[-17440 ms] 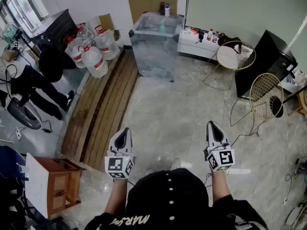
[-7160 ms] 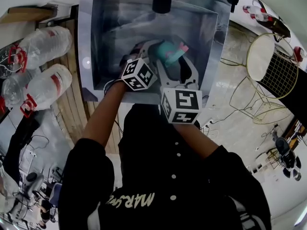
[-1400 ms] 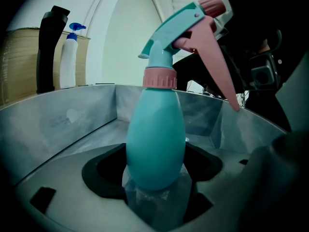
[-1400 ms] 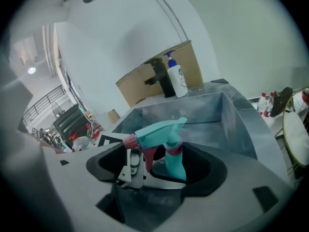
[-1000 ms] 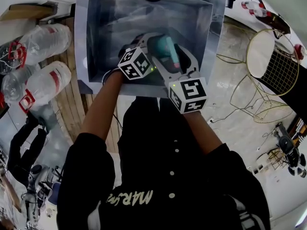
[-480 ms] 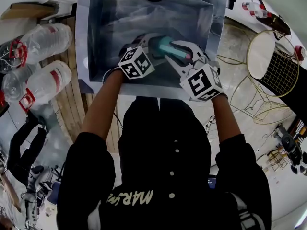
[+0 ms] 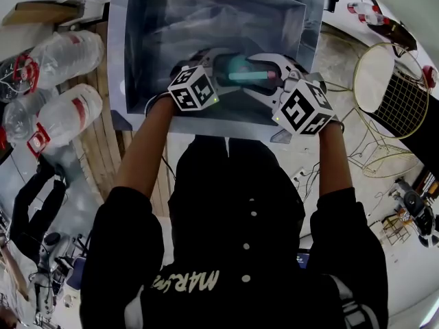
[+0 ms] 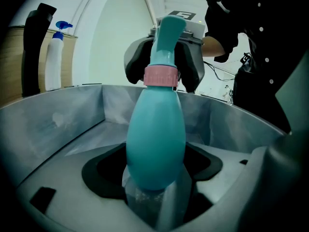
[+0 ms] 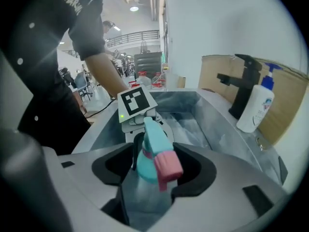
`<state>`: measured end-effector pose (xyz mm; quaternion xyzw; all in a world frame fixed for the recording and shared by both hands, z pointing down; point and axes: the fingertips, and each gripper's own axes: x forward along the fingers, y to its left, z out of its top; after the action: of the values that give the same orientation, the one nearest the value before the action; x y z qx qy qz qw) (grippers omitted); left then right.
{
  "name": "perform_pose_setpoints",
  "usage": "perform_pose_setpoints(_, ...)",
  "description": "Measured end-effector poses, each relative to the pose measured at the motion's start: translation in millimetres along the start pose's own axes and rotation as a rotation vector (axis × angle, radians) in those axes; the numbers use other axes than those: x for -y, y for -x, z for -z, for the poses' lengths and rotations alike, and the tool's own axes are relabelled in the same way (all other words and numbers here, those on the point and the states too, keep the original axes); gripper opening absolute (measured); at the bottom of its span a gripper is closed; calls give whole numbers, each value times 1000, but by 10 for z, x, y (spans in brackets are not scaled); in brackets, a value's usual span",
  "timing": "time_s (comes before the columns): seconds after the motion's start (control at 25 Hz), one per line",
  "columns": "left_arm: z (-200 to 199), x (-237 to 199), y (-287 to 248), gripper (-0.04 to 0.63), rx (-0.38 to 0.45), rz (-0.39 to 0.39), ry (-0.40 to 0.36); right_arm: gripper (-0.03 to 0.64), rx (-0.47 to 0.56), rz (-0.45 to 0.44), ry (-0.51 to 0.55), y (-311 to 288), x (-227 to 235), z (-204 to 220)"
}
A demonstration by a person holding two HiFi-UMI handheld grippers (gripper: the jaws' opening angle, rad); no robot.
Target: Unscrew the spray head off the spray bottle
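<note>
Rolled since earlier, right gripper (image 7: 257, 76) was just opened around spray head (image 9: 154, 153), to be re-clamped squarely while spray bottle (image 8: 156, 139) is clamped by left gripper (image 8: 154, 193).

This is probably a test hall or workshop rather than a home. A freestanding steel sink (image 7: 137, 46) with a black faucet (image 9: 239, 88) and a pump bottle (image 9: 255, 108) stands on a tiled floor. Around it are big water jugs (image 7: 65, 53), wooden planks (image 7: 103, 163), wire chairs (image 7: 391, 88) and loose cables (image 7: 309, 177). A mezzanine railing (image 9: 133, 36) runs behind.
</note>
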<state>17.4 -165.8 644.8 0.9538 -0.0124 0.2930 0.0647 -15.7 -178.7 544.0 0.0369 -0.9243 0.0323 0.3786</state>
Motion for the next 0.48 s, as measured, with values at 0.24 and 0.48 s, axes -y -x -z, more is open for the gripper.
perform_pose_setpoints(0.24,-3,-14,-2,380,3,-12,5,307,39,243,-423,513,62,214)
perform_pose_setpoints(0.48,3,-10,-6,380,-2,-23,16,270,265,418,-901,514,-299,181)
